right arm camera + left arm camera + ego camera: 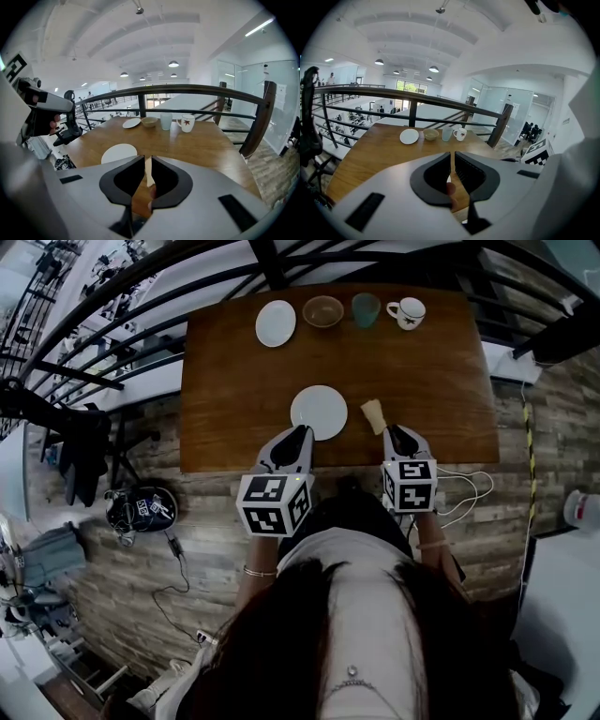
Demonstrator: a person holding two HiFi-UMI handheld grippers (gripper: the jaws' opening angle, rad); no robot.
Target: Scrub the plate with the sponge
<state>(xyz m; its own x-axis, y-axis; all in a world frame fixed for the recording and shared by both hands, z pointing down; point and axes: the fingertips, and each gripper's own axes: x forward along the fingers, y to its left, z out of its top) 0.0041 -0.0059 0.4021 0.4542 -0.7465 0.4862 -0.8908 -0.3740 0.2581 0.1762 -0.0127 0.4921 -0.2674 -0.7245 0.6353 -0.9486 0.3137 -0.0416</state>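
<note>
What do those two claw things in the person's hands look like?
Both are pale grey shells narrowing to a tip, with black pads inside. The left claw and right claw each carry a white cube printed with black squares. A thin white cable trails from the right one.

No legible text or numbers. Marker cubes (pixel 273 503) show only black-white square codes; mug (pixel 409 312), a red motif.
</note>
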